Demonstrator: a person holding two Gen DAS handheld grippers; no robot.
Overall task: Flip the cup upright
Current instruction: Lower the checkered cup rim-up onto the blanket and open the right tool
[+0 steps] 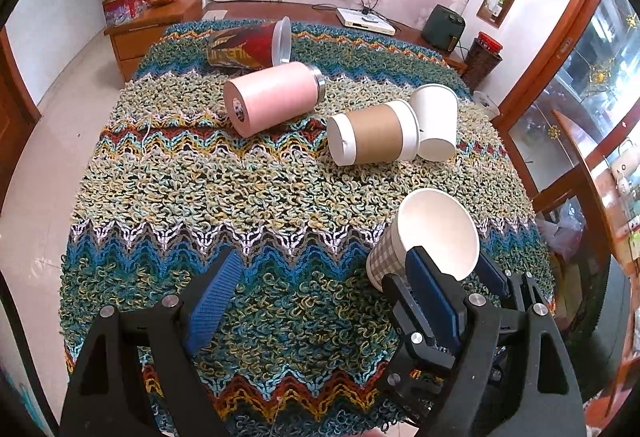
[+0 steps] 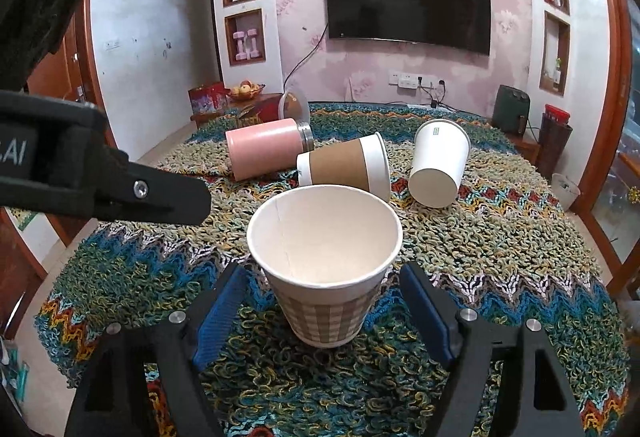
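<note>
Covering table [image 1: 256,197] — looped zigzag cloth [image 2: 480,257]

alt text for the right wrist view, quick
A checked paper cup stands upright, mouth open, on a colourful knitted table cover, between the wide-open jaws of the right gripper, which do not touch it. Behind it a pink tumbler, a brown-sleeved cup and a white cup lie on their sides.

Even, fairly bright indoor light, soft shadows, strong fisheye bending with dark corners; far shelves perhaps slightly soft.
</note>
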